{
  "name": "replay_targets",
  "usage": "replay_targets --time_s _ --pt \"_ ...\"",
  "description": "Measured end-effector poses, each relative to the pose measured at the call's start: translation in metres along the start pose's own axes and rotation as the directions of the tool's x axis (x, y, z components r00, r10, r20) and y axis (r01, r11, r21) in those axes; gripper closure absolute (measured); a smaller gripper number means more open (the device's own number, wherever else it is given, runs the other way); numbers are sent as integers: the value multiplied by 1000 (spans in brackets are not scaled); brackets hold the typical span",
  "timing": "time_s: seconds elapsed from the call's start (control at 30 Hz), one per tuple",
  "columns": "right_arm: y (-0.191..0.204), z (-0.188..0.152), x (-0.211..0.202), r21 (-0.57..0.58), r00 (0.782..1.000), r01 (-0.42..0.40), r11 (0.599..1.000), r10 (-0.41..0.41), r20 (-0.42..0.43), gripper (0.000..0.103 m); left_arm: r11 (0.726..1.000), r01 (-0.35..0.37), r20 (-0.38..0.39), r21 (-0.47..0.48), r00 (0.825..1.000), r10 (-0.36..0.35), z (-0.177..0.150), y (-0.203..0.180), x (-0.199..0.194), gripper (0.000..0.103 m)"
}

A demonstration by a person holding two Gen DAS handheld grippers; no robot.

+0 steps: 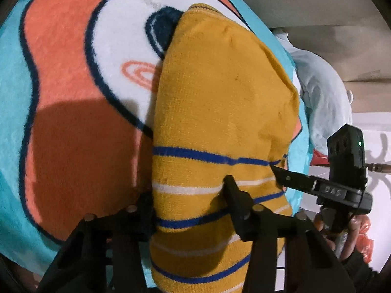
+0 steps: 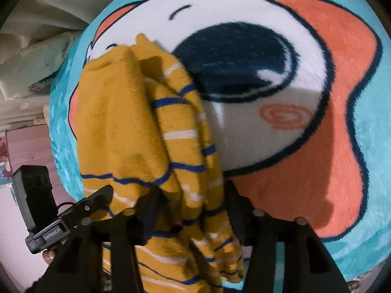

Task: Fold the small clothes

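Note:
A small mustard-yellow garment (image 1: pixel 220 92) with blue and white stripes hangs over a cartoon-print blanket (image 1: pixel 73 73). My left gripper (image 1: pixel 188 202) is shut on its striped edge, with cloth bunched between the fingers. The right gripper (image 1: pixel 286 178) shows at the right of this view, pinching the same edge. In the right wrist view the garment (image 2: pixel 127 122) hangs in folds, and my right gripper (image 2: pixel 193 210) is shut on the bunched striped cloth. The left gripper (image 2: pixel 102 195) shows at lower left, clamped on the garment's edge. The blanket (image 2: pixel 317 146) lies beneath.
A pale blue-white cloth heap (image 1: pixel 322 92) lies beyond the blanket's right edge. A beige wall or surface (image 1: pixel 330 12) is behind it. Pale folded bedding (image 2: pixel 36 48) and a pinkish surface (image 2: pixel 27 144) show at the left of the right wrist view.

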State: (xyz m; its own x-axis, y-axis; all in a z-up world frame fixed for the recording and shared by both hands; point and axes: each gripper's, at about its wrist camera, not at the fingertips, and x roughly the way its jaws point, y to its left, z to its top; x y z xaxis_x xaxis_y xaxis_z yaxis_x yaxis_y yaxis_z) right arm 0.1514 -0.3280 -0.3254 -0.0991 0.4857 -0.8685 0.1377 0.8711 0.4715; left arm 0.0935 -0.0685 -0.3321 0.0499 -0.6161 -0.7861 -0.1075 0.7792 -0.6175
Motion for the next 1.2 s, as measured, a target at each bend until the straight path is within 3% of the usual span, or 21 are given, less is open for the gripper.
replay_targets --time_s 0.1,0.23,0.4,0.53,0.77,0.93,1.13,1.2 --pt "5 -3 -1 -4 1000 13 1000 -13 19 64 1000 -2 -9 -5 1000 2 1 0 -1 62" --pt "7 -4 -2 -21 1000 6 1000 -5 25 64 999 -35 -4 -10 999 35 0 -5 0 59" --pt "-5 -2 -5 -49 999 -31 998 32 19 52 996 -83 19 -43 996 84 -3 -7 3 53" --pt "-10 -4 -3 -50 997 -72 996 73 21 51 989 -143 24 -38 989 144 -4 -16 2 56" --pt "-19 -6 -2 -62 992 -122 991 123 20 51 984 -164 57 -72 984 169 -10 -19 -3 62" --pt "-28 -5 -4 -48 989 -150 988 151 3 51 978 -190 68 -90 978 196 -12 -19 -2 56" --pt "-26 -5 -6 -67 992 -128 989 127 -18 50 978 -191 86 -80 976 198 -14 -20 -3 55" --pt "-19 -5 -6 -78 994 -113 991 112 -17 54 980 -191 84 -65 977 196 -14 -21 -3 62"
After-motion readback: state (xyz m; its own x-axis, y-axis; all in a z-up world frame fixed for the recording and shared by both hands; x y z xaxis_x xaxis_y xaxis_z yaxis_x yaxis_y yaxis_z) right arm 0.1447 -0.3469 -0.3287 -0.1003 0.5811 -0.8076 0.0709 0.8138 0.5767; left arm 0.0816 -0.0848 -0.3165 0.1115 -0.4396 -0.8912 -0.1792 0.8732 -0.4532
